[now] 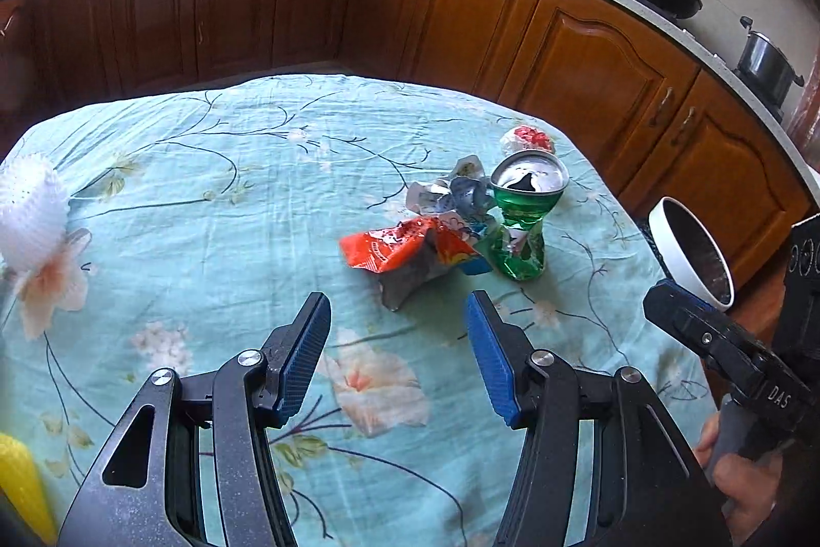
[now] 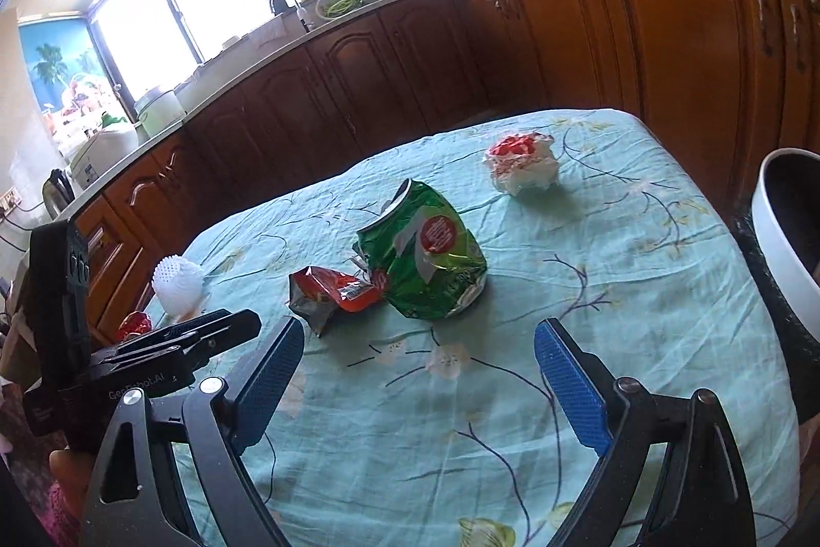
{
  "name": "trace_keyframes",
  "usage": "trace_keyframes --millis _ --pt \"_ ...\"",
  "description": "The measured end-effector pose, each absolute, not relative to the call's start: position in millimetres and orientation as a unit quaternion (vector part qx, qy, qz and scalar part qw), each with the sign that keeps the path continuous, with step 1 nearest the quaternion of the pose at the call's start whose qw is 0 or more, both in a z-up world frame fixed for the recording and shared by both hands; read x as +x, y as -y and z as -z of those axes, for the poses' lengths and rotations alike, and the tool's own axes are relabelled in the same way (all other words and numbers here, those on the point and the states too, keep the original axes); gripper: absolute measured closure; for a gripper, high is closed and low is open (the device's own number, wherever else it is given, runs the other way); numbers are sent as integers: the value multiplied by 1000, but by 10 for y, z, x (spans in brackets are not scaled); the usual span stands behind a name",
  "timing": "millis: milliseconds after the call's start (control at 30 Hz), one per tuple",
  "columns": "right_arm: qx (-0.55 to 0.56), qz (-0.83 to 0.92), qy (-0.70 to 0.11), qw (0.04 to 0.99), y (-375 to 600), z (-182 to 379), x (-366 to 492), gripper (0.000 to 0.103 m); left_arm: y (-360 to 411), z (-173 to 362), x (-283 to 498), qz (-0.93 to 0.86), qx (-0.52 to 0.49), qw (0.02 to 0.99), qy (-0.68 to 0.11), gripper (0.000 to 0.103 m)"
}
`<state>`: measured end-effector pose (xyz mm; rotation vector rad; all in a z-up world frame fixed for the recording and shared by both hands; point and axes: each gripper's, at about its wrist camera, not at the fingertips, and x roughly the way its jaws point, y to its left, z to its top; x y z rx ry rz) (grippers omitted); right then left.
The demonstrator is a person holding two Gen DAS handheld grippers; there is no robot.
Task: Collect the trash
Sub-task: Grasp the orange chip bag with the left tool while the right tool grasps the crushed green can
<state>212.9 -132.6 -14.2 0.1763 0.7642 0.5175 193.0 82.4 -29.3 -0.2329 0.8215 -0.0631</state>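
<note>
Tablecloth (image 1: 205, 214) bears crushed can (image 1: 523, 224) beyond open left claw (image 1: 397, 357)

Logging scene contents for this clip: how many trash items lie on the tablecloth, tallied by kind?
Crushed green can: 1
Crumpled wrappers, orange-red wrapper and blue-white wrapper: 2
Red-and-white wad: 1
White foam nets: 1
Small red piece at the table edge, kind unclear: 1
Total: 6
</note>
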Motion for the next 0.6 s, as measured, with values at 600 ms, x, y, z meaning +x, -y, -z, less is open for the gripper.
trace_keyframes --millis 600 --pt "-37 -207 -389 897 777 496 2632 13 -934 417 2267 53 -38 905 -420 48"
